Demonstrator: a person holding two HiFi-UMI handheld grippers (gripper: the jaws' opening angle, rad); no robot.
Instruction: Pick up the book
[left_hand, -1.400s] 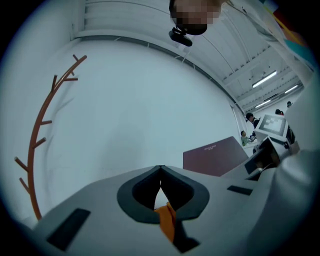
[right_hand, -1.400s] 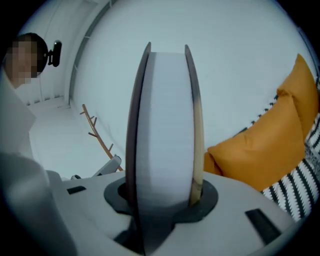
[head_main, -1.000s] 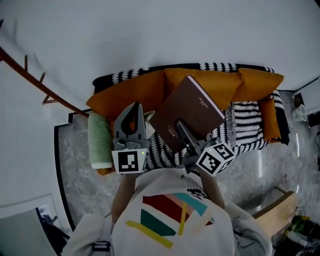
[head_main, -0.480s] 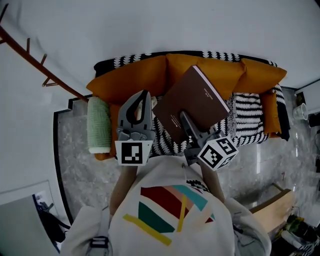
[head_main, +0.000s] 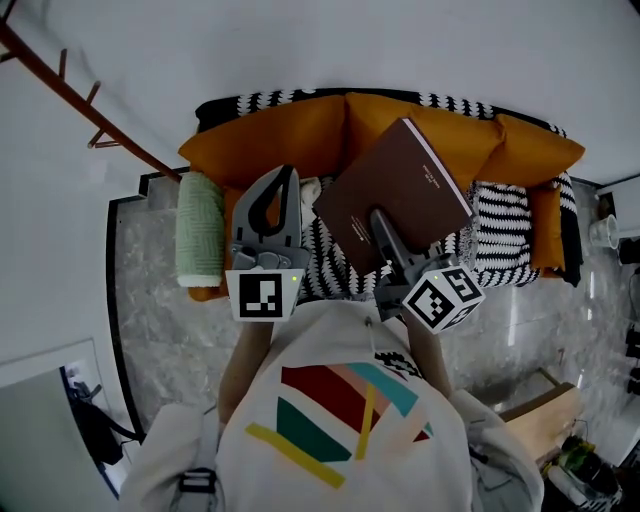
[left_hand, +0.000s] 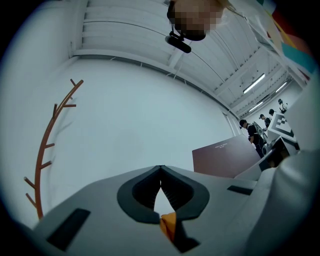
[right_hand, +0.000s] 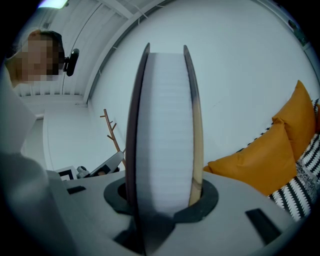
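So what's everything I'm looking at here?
brown hardcover book: one, brown, centre, gripped at one edge
striped fabric sofa: one, black and white, against the wall
square cushions: at least three, orange, along sofa back
rolled bolster: one, pale green, sofa's left end
branch-shaped coat rack: one, reddish brown, upper left
marble floor: one, grey, around sofa
left gripper: one, grey, shut, empty
right gripper: one, grey, shut on book
person's shirt: one, white with coloured stripes, bottom
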